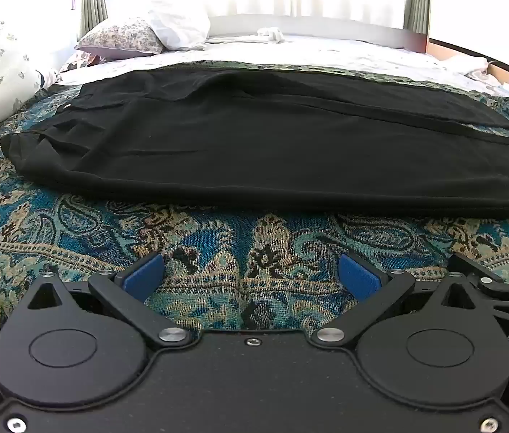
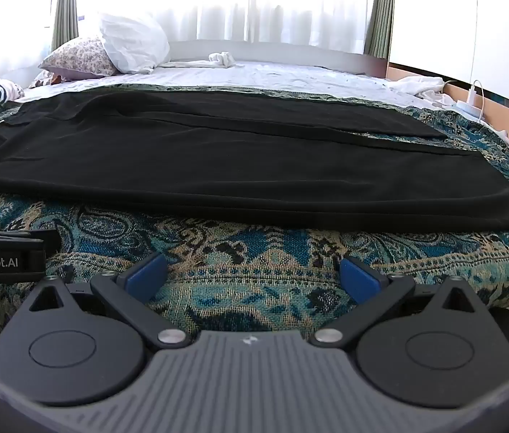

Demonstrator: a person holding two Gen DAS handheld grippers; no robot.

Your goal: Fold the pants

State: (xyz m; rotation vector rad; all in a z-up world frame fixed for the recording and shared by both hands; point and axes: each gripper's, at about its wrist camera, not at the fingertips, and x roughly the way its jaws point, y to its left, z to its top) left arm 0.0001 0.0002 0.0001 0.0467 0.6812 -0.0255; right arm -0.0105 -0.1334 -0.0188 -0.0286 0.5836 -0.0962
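i'm holding my left tongs (image 1: 251, 276) and right tongs (image 2: 252, 276) wide open, gripping nothing, side by side, facing the pants (image 1: 254, 151) lying flat ahead on the bedspread (image 1: 218, 238), ready for folding.

Both wrist views low at the bed's near edge, angled down, sharing the black pants (image 1: 272, 151) ahead.

We're seeing the left tongs (image 1: 251, 274): matte black body, 2 round discs, silver screws, blue pads (image 1: 144, 276). The right tongs (image 2: 252, 276) carry a ribbed grey plate and the same blue pads.
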